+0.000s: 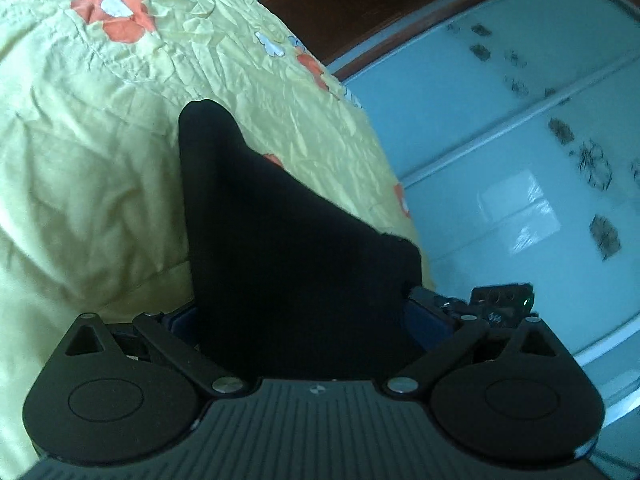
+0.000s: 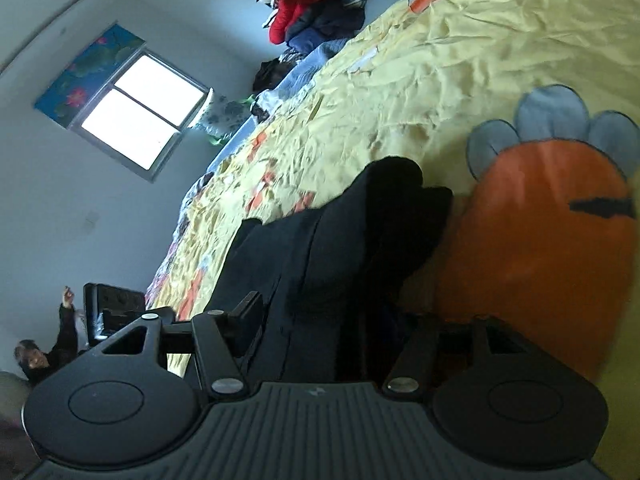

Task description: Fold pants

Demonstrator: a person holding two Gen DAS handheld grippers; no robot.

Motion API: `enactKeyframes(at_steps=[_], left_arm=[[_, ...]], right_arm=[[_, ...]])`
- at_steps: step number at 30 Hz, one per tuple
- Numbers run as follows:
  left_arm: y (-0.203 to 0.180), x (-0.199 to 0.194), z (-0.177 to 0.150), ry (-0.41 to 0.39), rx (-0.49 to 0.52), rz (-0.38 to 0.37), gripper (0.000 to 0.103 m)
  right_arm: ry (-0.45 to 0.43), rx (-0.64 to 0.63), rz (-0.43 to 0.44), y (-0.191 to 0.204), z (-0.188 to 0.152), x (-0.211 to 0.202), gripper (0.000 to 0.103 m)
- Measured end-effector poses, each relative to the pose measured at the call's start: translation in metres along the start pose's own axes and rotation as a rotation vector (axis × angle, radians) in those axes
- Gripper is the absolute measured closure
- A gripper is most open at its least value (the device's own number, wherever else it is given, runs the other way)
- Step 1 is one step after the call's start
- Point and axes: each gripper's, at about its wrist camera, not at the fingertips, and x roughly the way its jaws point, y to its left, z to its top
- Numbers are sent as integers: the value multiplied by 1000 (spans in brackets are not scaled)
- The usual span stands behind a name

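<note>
Black pants (image 1: pixel 288 248) lie bunched on the yellow flowered bedspread (image 1: pixel 88 152) near its edge. My left gripper (image 1: pixel 300 314) stands open and wide, the dark cloth filling the gap between its blue-padded fingers (image 1: pixel 426 314) without being pinched. In the right wrist view the same pants (image 2: pixel 360 240) lie in a thick folded heap across the spread (image 2: pixel 440 80). My right gripper (image 2: pixel 336 320) is open too. Its left finger (image 2: pixel 248 312) stands clear of the cloth, and its other finger is hidden under the fabric.
The bed edge drops off beside a wardrobe with pale glass sliding doors (image 1: pixel 500 140). A pile of mixed clothes (image 2: pixel 316 4) sits at the far end of the bed. A window (image 2: pixel 140 112) and a person (image 2: pixel 44 352) by a black chair (image 2: pixel 112 312) are across the room.
</note>
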Motion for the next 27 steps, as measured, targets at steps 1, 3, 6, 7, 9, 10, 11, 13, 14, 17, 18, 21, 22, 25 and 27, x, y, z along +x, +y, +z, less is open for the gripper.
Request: enactKeyframes(at_steps=[1,3,6,7,9,10,11,13,14,17,18,21,22,25,27], left_arm=[[0,2,0,-5,-7,3,3],[-3,5,-1,-8,-4,33,27],[-2,1,-6,-25,21,126,76],[2,-1,-6,-30,7,130,79],[10,-9,-9,-55,-44,90,86],[10,-13,-10,-66,-39,88,86],[5,-18,-10,-80,-12,98,87],[-7,-30,-10,-110,52,116,87],[-13,-37,-8,-131,88,125,88],[-26,-61,4,-197,160,159,88],[-26,-72,11,-219,172,167,88],[-23,-90,38,-260,200,237,88],[-20,-93,48,-271,204,263,88],[-11,-95,70,-292,230,374,88],[0,-88,81,-290,238,433,87]], right_arm=[[-8,-8,-13,3,1,4,44],[-31,-31,-49,10,-1,10,46],[-55,-59,-133,18,-12,11,68],[-68,-50,-140,20,-15,10,71],[-96,-35,-156,24,-21,8,72],[-107,-32,-161,28,-22,6,73],[-117,-34,-163,33,-24,5,74],[-134,-43,-147,47,-23,2,74],[-140,-55,-137,55,-21,3,75],[-145,-108,-97,82,-7,13,74],[-147,-129,-82,90,-1,19,74],[-160,-160,-46,108,19,46,74],[-164,-155,-39,111,27,59,74],[-155,-137,-47,114,48,100,74],[-133,-173,-103,117,59,131,74]])
